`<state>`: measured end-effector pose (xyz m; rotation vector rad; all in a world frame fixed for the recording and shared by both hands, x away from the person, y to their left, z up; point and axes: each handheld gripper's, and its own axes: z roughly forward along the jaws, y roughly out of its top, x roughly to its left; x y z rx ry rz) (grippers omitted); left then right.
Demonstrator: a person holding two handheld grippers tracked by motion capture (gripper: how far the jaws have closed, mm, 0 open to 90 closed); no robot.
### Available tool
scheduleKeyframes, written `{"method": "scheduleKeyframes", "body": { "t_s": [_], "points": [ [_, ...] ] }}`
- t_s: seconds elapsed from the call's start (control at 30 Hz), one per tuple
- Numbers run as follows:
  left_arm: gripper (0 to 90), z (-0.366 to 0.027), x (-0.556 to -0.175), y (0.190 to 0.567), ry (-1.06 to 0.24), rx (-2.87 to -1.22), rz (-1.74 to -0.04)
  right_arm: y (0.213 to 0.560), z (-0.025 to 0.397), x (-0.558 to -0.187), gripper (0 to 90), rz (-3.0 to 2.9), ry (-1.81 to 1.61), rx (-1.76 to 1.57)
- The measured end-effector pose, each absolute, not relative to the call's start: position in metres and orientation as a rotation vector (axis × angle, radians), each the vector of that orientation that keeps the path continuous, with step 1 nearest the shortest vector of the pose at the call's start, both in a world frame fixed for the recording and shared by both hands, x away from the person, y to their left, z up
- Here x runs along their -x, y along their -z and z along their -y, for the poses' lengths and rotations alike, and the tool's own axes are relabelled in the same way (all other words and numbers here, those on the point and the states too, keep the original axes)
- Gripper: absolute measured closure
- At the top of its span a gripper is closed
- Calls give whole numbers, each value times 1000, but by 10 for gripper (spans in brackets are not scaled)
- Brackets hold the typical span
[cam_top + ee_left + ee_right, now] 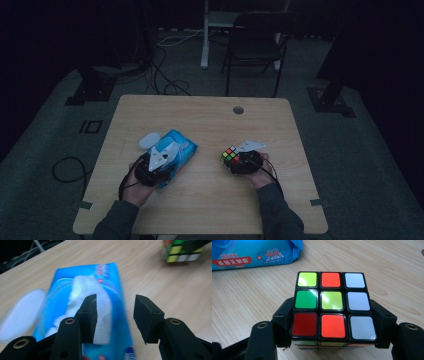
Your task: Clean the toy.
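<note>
Now | right gripper point(332, 340) clamps puzzle cube point(331, 306) | left gripper point(115, 320) spread above wipes pack point(85, 312) | wipe not yet pulled

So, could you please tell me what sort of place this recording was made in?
Probably a dim recording room or lab: a lone wooden table on grey carpet, loose cables across the floor, and a folding chair beyond.
</note>
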<state>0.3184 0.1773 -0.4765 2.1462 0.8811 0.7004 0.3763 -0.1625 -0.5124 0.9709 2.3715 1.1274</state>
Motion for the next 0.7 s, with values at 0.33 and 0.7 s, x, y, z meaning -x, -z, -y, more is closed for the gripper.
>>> {"method": "scheduleKeyframes", "body": {
  "t_s": [0.33, 0.7],
  "points": [
    [753, -177, -338, 481, -731, -2192, -962, 513, 164, -377, 338, -2368, -1128, -978],
    [898, -175, -338, 457, -670, -2112, -906, 513, 164, -376, 338, -2362, -1135, -980]
  ]
}}
